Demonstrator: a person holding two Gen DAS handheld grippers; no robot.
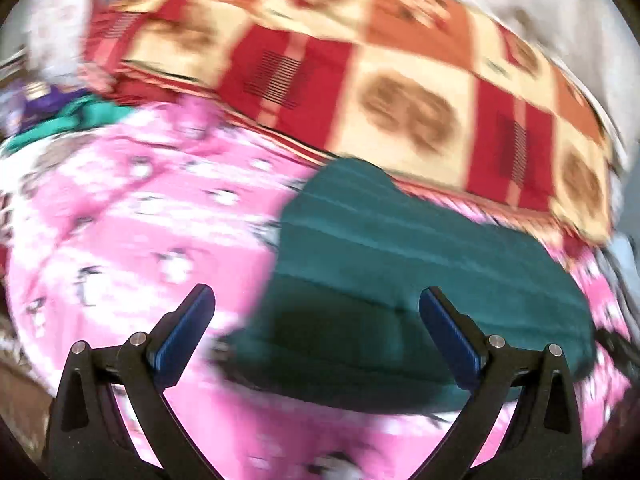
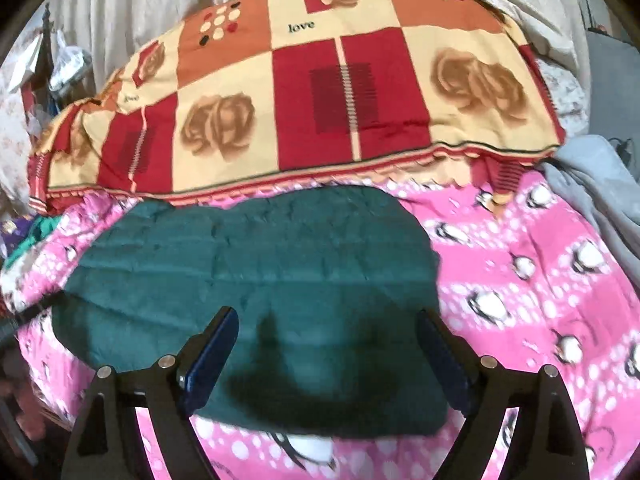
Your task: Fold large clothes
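With the green garment (image 2: 248, 272) lying folded flat on the pink bedspread (image 2: 520, 280), six o'clock of the patterned pillow (image 2: 296, 92), both the left gripper (image 1: 316, 320) and right gripper (image 2: 326, 340) hover with jaws released, empty, suggesting the next move is another fold or a fresh garment.

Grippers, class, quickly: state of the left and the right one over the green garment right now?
Left gripper: open, holding nothing, above the green garment.
Right gripper: open, holding nothing, above the same garment.

Pink penguin bedspread (image 2: 520, 264), patchwork pillow (image 2: 304, 92)
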